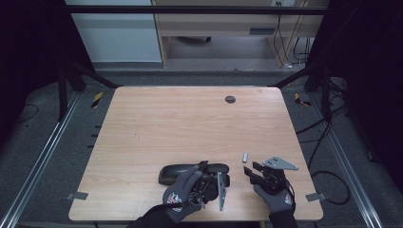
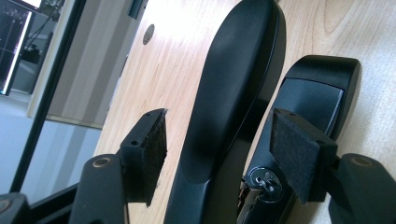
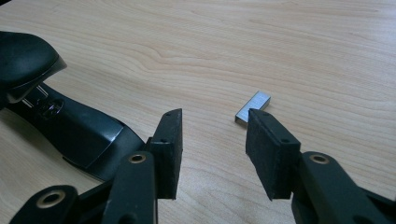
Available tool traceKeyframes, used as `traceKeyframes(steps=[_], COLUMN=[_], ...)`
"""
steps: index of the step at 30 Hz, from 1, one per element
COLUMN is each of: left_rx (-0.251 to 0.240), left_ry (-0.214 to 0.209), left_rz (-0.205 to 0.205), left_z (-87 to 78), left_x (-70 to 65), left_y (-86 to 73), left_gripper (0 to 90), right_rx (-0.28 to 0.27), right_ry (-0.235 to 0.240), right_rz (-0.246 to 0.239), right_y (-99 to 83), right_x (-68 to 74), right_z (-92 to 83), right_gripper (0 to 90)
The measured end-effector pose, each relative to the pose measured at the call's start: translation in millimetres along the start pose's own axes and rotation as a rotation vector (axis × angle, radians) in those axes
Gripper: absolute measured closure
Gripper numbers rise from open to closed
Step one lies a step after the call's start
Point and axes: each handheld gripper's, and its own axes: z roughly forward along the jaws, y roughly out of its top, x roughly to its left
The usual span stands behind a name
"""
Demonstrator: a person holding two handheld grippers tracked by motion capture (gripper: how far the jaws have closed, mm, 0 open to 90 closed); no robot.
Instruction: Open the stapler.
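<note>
A black stapler (image 1: 178, 172) lies swung open near the table's front edge. In the left gripper view its long top arm (image 2: 233, 70) runs between my jaws and its base (image 2: 317, 88) lies beside it. My left gripper (image 1: 209, 173) (image 2: 224, 135) straddles the top arm, with a sliver of wood showing between the left pad (image 2: 149, 149) and the arm, so it stands open. To the right, my right gripper (image 1: 253, 169) (image 3: 215, 126) is open and empty. A small silver strip of staples (image 1: 245, 157) (image 3: 252, 106) lies on the wood just past its right fingertip. The stapler's end (image 3: 79, 135) shows at the left of the right gripper view.
The wooden table (image 1: 190, 118) has a round cable hole (image 1: 230, 99) at the back. Metal clips sit at its front corners (image 1: 76, 195). Cables (image 1: 328, 175) trail on the floor to the right, and a desk stands behind.
</note>
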Motion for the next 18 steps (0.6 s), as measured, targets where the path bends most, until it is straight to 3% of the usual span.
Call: traceKeyframes(steps=[8,18], left_rx=[0.009,0.019], left_ry=[0.032,0.061], left_rz=[0.034,0.049], left_z=[3.3,8.5], left_x=[-3.1,-5.3], left_y=[1.9,2.2], left_gripper=[38.1,42.1], right_rx=[0.006,0.013], right_ry=[0.005,0.021], right_rz=[0.002,-0.009], right_y=[-0.2,-0.4], right_x=[0.7,5.8], right_z=[0.4,2.0], right_gripper=[58.3,63.4])
